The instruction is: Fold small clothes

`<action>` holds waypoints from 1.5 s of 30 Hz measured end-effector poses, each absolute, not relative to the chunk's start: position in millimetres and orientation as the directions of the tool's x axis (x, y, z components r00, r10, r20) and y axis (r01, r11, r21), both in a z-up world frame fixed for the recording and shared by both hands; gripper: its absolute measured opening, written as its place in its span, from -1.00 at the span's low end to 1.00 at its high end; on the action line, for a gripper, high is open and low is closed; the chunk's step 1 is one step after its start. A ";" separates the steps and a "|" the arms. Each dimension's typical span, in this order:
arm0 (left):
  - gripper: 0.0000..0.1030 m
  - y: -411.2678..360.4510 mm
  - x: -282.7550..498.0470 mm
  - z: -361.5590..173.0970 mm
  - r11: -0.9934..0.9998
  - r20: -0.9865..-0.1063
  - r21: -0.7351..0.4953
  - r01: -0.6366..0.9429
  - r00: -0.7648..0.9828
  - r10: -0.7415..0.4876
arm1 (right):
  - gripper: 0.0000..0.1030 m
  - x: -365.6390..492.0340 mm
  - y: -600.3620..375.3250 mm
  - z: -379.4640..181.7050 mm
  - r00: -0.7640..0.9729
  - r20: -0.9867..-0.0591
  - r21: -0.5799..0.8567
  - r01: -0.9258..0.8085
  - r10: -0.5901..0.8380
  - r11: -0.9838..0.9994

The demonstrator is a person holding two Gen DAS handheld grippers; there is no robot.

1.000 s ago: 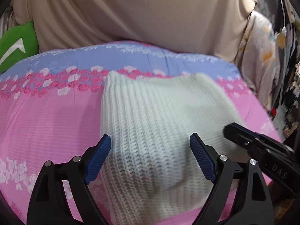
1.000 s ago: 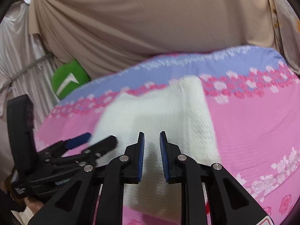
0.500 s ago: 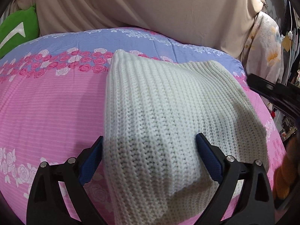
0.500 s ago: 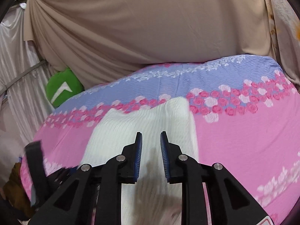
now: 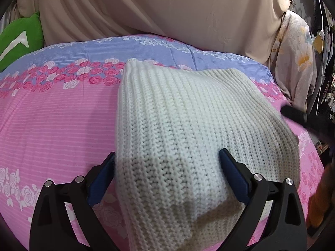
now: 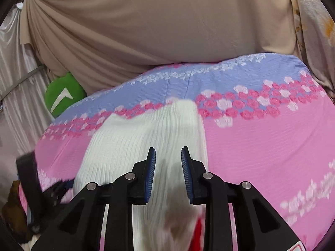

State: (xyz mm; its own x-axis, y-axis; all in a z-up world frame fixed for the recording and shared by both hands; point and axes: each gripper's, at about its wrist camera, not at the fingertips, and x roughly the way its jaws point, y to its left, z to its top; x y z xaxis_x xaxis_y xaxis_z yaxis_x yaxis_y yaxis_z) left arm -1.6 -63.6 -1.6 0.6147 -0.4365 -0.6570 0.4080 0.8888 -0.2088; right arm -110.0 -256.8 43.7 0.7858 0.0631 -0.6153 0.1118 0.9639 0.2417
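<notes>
Both grippers hang over knit (image 5: 178, 129) on quilt (image 5: 52, 125): left gripper (image 5: 167, 171) released wide; right gripper (image 6: 168, 167) opening, gripping nothing.

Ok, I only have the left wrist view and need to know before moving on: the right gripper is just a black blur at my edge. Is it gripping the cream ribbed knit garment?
Observer: No. The right gripper has its jaws opening, and its blue pads are clear of the cream ribbed knit garment, which shows through the gap.
Operator: Anything near it that I can't see?
Observer: A small red patch shows beside the knit's near edge, by the gripper's right-hand finger. I cannot tell what it is.
</notes>
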 end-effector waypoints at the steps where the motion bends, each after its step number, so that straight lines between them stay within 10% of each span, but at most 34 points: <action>1: 0.83 -63.9 -1.4 -1.6 0.890 -0.657 -0.208 0.407 0.616 -0.435 | -0.46 -110.9 -255.3 33.3 0.769 -0.639 0.216 0.130 0.040 0.968; 27: 0.85 -67.9 -19.8 0.3 0.911 -0.631 -0.129 0.391 0.677 -0.380 | 0.14 -141.1 -253.7 -17.7 0.707 -0.704 0.281 0.185 0.071 0.942; 45: 0.89 -54.7 31.0 -14.3 0.765 -0.646 -0.488 0.420 0.415 -0.640 | 0.70 -98.4 -289.4 -19.5 0.710 -0.647 0.528 0.153 0.279 0.835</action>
